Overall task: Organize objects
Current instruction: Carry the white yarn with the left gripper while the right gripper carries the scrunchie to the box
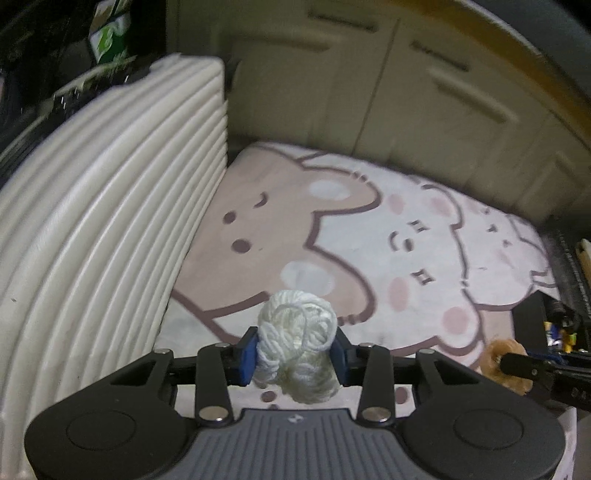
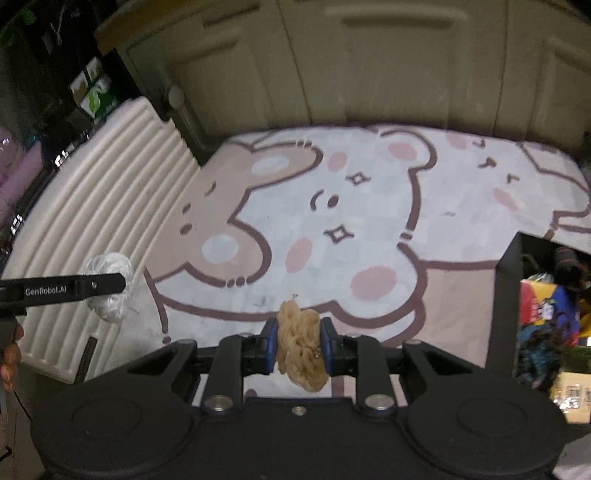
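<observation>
My left gripper (image 1: 295, 356) is shut on a white yarn ball (image 1: 299, 332) and holds it above the bear-print rug (image 1: 332, 229). The same white yarn ball (image 2: 109, 288) shows at the left of the right wrist view, behind the left gripper's finger (image 2: 92, 286). My right gripper (image 2: 297, 347) is shut on a tan yarn bundle (image 2: 301, 347), also above the rug (image 2: 332, 206). The tan bundle (image 1: 504, 363) shows at the lower right of the left wrist view.
A ribbed cream cushion (image 1: 103, 229) stands along the rug's left side. Cream cabinet doors (image 1: 369, 74) rise behind the rug. A black bin (image 2: 546, 321) with colourful items sits at the right. Dark shelving with a green package (image 1: 110, 33) is far left.
</observation>
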{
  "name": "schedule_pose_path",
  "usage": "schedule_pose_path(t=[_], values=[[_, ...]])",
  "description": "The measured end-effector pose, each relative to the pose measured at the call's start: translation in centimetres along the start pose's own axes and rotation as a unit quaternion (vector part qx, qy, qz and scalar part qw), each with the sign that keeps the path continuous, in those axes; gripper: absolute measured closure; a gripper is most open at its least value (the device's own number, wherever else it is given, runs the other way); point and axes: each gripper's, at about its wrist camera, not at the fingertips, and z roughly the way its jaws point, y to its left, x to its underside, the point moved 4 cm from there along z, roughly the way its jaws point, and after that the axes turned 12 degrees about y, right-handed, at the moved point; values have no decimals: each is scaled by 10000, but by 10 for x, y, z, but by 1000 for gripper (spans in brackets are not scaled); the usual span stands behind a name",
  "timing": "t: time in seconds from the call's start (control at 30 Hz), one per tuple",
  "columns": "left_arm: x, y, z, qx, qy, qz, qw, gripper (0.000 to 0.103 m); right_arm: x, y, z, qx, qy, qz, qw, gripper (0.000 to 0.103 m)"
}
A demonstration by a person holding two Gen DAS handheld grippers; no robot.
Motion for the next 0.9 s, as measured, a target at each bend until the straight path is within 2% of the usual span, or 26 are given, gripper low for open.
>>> schedule_pose_path(t=[0.23,0.43,0.63,0.9], values=[[3,-30,-33,187,-383,222,9988,62,1,-7,-36,36,-499,-59,9987,79],[6,-70,-49,367,-609,593,9957,62,4,-31,-59,107,-751,123,9970,79],[8,-115,-44,473,-595,1060,9915,62,10,-67,-77,300,-910,384,9947,79],[8,-163,-30,678,-522,1368,9869,62,21,-114,-97,513,-1082,696,9904,79]])
